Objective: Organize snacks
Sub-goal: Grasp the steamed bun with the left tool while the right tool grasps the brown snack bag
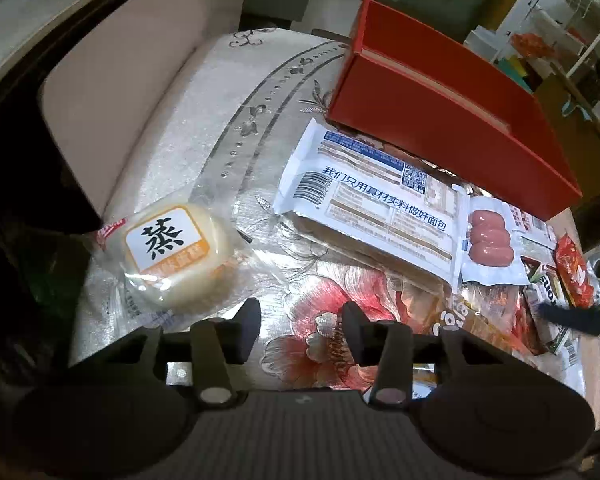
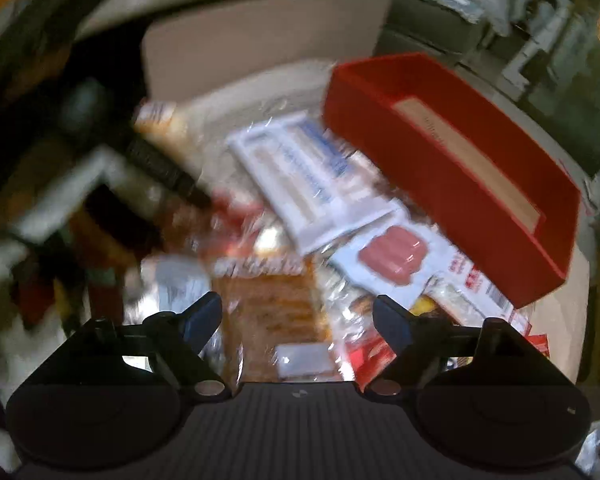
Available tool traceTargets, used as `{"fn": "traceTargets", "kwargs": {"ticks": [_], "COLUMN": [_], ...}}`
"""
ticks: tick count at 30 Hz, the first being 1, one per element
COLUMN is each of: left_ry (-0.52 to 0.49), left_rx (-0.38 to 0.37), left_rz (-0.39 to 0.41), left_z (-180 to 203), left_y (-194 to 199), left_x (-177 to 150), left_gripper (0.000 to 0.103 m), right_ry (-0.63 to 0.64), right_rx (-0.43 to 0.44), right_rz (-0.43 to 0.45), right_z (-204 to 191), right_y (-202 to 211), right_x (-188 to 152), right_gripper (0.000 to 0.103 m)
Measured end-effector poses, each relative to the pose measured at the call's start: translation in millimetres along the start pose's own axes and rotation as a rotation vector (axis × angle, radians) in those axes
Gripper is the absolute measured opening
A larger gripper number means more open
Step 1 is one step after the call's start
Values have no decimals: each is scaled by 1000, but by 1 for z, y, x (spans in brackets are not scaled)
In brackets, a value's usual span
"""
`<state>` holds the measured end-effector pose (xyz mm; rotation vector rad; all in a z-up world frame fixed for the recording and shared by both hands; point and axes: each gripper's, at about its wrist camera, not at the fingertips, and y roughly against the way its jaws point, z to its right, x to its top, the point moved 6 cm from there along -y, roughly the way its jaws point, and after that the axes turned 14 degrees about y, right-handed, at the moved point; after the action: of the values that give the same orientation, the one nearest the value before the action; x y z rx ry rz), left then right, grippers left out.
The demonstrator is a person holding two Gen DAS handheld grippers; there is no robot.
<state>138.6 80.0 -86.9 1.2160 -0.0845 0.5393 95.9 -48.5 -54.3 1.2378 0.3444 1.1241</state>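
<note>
A round steamed cake (image 1: 176,256) in a clear wrapper lies on the floral tablecloth, just left of and beyond my left gripper (image 1: 300,316). That gripper is open over bare cloth with nothing between its fingers. Farther right lie a white bread bag (image 1: 372,204), a sausage pack (image 1: 490,242) and a red snack packet (image 1: 574,276). An open red box (image 1: 452,112) stands behind them. The right wrist view is blurred. There my right gripper (image 2: 296,312) is open above an orange-brown snack pack (image 2: 268,312), with the bread bag (image 2: 308,184), sausage pack (image 2: 392,256) and red box (image 2: 452,168) beyond.
The tablecloth (image 1: 236,128) covers a small table whose left edge meets a pale chair back (image 1: 140,60). Several more wrapped snacks (image 1: 548,304) pile up at the right edge. A white shelf unit (image 1: 560,20) stands behind the box.
</note>
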Motion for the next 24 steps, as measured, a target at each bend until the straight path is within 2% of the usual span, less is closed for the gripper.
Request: {"fn": "traceTargets", "kwargs": {"ticks": [1, 2, 3, 4, 6, 8, 11, 17, 22, 24], "left_ry": [12, 19, 13, 0, -36, -40, -74, -102, 21, 81], "left_rx": [-23, -49, -56, -43, -24, -50, -63, -61, -137, -138], "left_rz": [-8, -23, -29, -23, -7, -7, 21, 46, 108, 136], "left_z": [1, 2, 4, 5, 10, 17, 30, 43, 27, 15], "left_y": [1, 1, 1, 1, 3, 6, 16, 23, 45, 52], "left_x": [-1, -3, -5, -6, -9, -11, -14, -20, -7, -1], "left_gripper": [35, 32, 31, 29, 28, 24, 24, 22, 22, 23], "right_ry": [-10, -39, -80, -123, -141, -159, -196, -292, -356, -371], "right_rx": [-2, -3, 22, 37, 35, 36, 50, 64, 77, 90], "right_rz": [-11, 8, 9, -6, 6, 15, 46, 96, 127, 132], "right_z": [-4, -3, 0, 5, 10, 11, 17, 37, 50, 53], "right_y": [-6, -5, -5, -5, 1, 9, 24, 44, 53, 54], "right_x": [-3, -5, -7, -9, -12, -14, -18, -33, -45, -47], "right_gripper": [80, 78, 72, 61, 54, 42, 33, 27, 25, 24]}}
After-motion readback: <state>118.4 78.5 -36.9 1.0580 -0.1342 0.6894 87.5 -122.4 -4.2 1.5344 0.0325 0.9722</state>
